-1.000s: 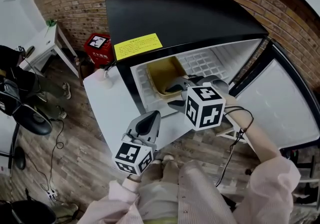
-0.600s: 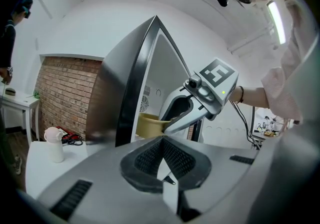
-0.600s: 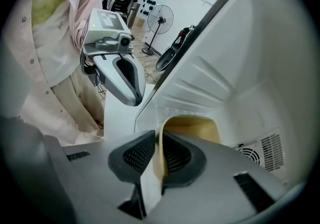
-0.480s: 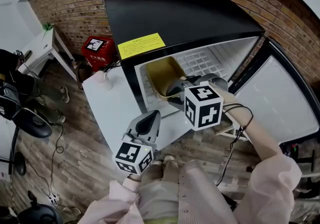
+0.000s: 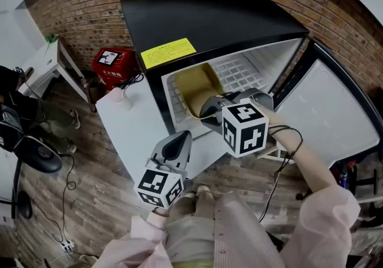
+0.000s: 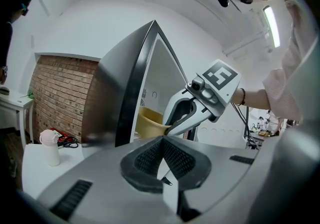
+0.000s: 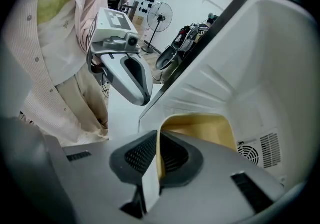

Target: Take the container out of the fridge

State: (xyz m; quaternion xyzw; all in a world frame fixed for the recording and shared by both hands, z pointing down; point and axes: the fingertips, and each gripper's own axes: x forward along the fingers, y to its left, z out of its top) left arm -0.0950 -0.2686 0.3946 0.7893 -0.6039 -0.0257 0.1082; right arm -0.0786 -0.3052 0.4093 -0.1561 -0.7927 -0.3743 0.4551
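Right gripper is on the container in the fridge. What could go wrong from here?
1. The right gripper has just been closing its jaws on one thin wall of the container; it may tilt or slip when pulled out.
2. The left gripper is shut, outside the fridge, so nothing supports the other side.

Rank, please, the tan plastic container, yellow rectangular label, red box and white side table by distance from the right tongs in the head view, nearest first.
1. tan plastic container: in the fridge, rim between the right tongs, whose jaws have just been closing.
2. yellow rectangular label: on the fridge top.
3. red box: floor, farther left.
4. white side table: far left.
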